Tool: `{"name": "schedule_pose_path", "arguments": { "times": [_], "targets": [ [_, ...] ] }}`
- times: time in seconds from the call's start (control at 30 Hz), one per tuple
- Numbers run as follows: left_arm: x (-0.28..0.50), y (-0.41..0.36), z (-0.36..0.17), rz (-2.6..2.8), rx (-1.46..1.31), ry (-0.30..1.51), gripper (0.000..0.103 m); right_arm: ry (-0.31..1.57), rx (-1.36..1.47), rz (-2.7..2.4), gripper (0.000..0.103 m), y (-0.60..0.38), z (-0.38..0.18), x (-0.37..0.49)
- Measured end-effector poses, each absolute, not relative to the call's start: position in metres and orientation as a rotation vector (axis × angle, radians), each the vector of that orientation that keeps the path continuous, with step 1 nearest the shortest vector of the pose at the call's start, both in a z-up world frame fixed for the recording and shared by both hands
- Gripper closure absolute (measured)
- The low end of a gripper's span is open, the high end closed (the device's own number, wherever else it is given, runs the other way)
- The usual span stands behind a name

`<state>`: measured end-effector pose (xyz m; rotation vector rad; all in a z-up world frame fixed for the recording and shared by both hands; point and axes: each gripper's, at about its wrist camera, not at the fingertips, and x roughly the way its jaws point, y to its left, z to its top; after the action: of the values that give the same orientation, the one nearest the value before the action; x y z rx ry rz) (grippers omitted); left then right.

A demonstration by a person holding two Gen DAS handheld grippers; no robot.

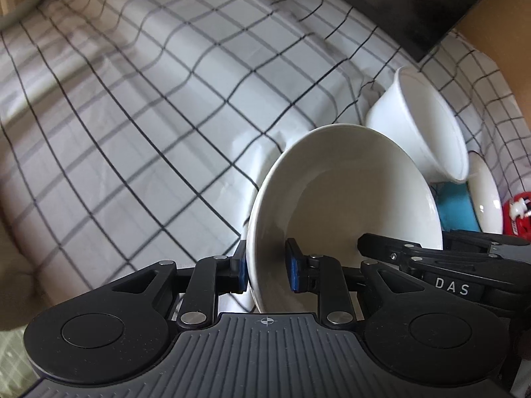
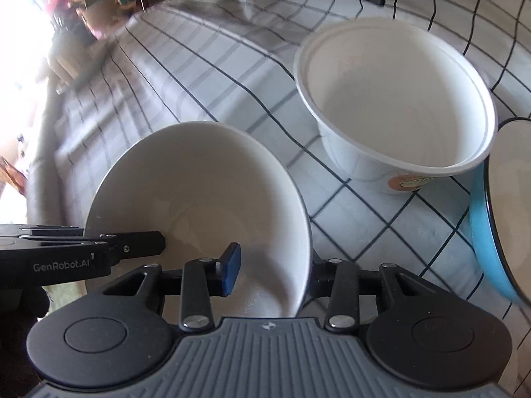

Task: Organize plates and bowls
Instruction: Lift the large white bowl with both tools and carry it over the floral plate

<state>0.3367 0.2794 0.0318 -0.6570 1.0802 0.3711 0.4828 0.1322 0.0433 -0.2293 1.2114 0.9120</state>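
I hold one white ceramic bowl (image 1: 348,192) (image 2: 205,192) with both grippers, tilted above the checked cloth. My left gripper (image 1: 268,270) is shut on its left rim, one blue pad outside the wall and one inside. My right gripper (image 2: 272,268) grips the opposite rim; its inner blue pad (image 2: 232,267) shows, while the outer finger is hidden behind the bowl wall. Each view also shows the other gripper's fingers reaching over the far rim. A white disposable bowl (image 1: 428,126) (image 2: 398,99) stands just beyond. A blue enamel bowl (image 1: 484,195) (image 2: 484,232) sits at the right.
A white tablecloth with a black grid (image 1: 149,116) (image 2: 232,66) covers the table. A black box-like object (image 1: 398,6) stands at the back. A small red figure (image 1: 517,212) is at the right edge. Blurred clutter (image 2: 83,6) lies at the far left of the right wrist view.
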Motion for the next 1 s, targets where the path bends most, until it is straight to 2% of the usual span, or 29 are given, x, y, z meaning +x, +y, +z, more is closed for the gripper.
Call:
{"name": "schedule_pose_path", "arguments": {
  "times": [0.23, 0.4, 0.67, 1.0],
  "targets": [
    [0.346, 0.27, 0.094, 0.24, -0.556, 1.071, 0.08, 1.133, -0.121, 0.857, 0.064, 0.089, 0.098, 0.463],
    [0.374, 0.218, 0.121, 0.069, -0.428, 1.058, 0.08, 1.089, -0.055, 0.713, 0.064, 0.027, 0.116, 0.452],
    [0.412, 0.127, 0.08, -0.18, -0.328, 1.212, 0.078, 1.137, 0.06, 0.451, 0.064, -0.063, 0.09, 0.438],
    [0.42, 0.103, 0.041, -0.202, -0.228, 1.295, 0.078, 1.24, 0.093, 0.404, 0.064, -0.08, 0.044, 0.425]
  ]
}}
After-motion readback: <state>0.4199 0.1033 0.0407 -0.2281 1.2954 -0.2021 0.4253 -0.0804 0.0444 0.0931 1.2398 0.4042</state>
